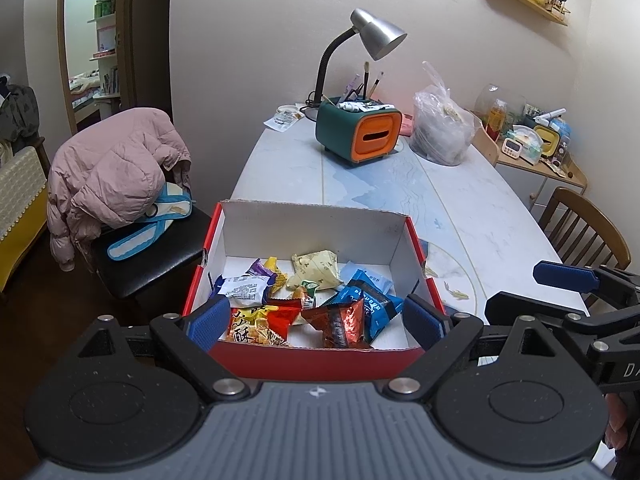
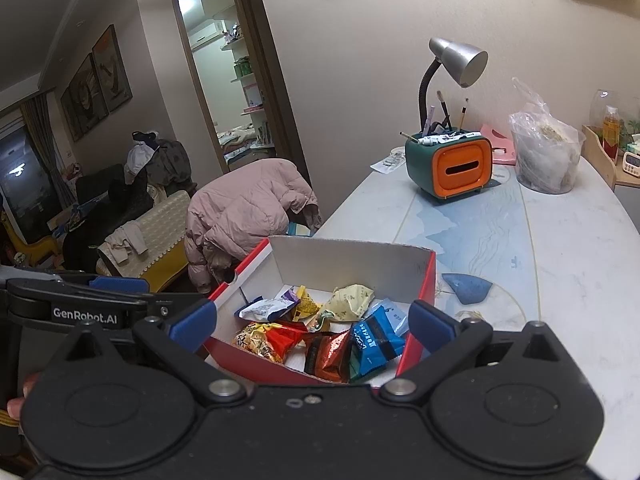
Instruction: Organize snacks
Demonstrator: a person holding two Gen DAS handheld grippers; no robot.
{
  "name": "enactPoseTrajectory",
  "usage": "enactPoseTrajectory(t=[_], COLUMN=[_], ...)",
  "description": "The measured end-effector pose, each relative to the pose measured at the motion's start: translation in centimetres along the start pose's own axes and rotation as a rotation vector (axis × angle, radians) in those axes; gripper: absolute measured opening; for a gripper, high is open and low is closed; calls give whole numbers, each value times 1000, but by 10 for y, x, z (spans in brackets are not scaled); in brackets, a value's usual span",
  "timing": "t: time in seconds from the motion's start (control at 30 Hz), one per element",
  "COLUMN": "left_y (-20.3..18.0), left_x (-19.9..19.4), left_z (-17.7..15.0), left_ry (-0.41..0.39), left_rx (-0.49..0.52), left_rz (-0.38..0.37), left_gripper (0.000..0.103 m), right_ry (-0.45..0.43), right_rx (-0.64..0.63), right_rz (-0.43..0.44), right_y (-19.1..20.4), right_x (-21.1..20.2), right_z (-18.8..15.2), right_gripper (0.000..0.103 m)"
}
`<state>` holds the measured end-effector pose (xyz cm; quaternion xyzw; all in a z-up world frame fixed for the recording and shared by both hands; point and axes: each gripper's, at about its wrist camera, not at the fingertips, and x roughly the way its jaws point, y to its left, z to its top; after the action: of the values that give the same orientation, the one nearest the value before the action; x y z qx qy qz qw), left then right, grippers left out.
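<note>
A red cardboard box [image 1: 312,360] with a white inside stands at the near end of the table and also shows in the right wrist view [image 2: 428,276]. It holds several snack packets: a blue one [image 1: 376,304] [image 2: 374,342], a red-brown foil one [image 1: 340,322] [image 2: 326,354], a yellow-red one [image 1: 260,322] [image 2: 268,338], a white one [image 1: 244,290] and a pale yellow one [image 1: 316,266] [image 2: 352,298]. My left gripper [image 1: 316,318] is open and empty, above the box's near edge. My right gripper [image 2: 312,326] is open and empty, over the box's near corner.
A green-orange tissue box [image 1: 358,134] with pens, a desk lamp [image 1: 376,34] and a clear plastic bag [image 1: 440,128] stand at the far end of the table [image 1: 500,216]. A chair with a pink jacket [image 1: 112,172] is left; a wooden chair [image 1: 580,224] right.
</note>
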<state>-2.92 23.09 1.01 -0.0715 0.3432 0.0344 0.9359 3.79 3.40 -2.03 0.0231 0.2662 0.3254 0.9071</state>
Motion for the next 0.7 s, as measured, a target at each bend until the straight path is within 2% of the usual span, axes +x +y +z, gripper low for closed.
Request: enactPoseTrajectory(t=[0.7], left_y=[-2], left_x=[9], left_z=[-2], left_ry=[32], left_rx=[-4], left_rz=[-16], left_gripper=[94], right_ry=[2], right_rx=[34], right_rz=[-17], right_y=[-4], right_x=[-3], right_z=[-10], right_gripper=[102])
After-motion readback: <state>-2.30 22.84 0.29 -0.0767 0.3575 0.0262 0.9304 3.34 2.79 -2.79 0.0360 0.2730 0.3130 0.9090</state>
